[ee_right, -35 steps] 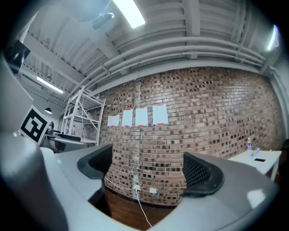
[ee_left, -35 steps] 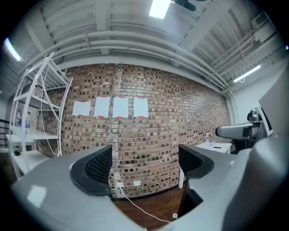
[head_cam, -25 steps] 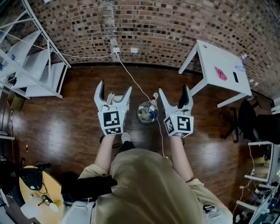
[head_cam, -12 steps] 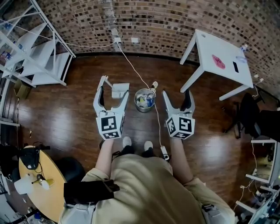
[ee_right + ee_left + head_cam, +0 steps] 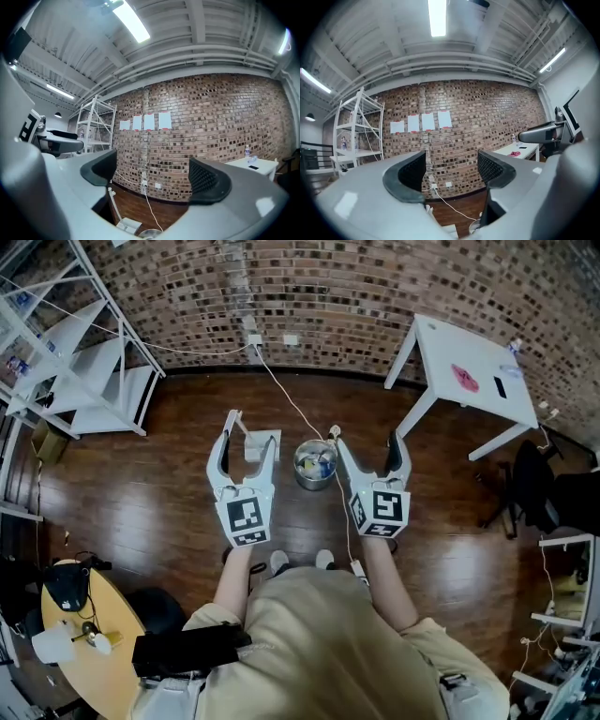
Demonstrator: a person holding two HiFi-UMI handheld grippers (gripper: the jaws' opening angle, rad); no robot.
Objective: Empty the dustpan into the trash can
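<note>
The left hand-held gripper [image 5: 246, 450] is held level out in front of the person. Its jaws have just been closing a little, yet they stand apart with only air between them. Past its tips the white dustpan [image 5: 262, 443] sits on the wooden floor [image 5: 141, 502], with its handle sticking up on its left side. It is just left of the trash can [image 5: 314, 486] and not touching it. From here I can't tell whether anything lies in the pan.

The can is a small shiny metal one. It holds a heap of mixed litter, with bits of blue and pale yellow showing.

To my eye this fits two stages. Either the pan has yet to be lifted and tipped, or it has been tipped and set back down beside a can that has its load.

In both cases the care is the same. The white cable [image 5: 279, 388] trails from the wall socket right past the can's rim, and it would snag a careless jaw. The can looks light enough to skid or topple at a knock.

The right hand-held gripper [image 5: 370, 450], also level, is released and grasps nothing. It hangs just right of the can.
</note>
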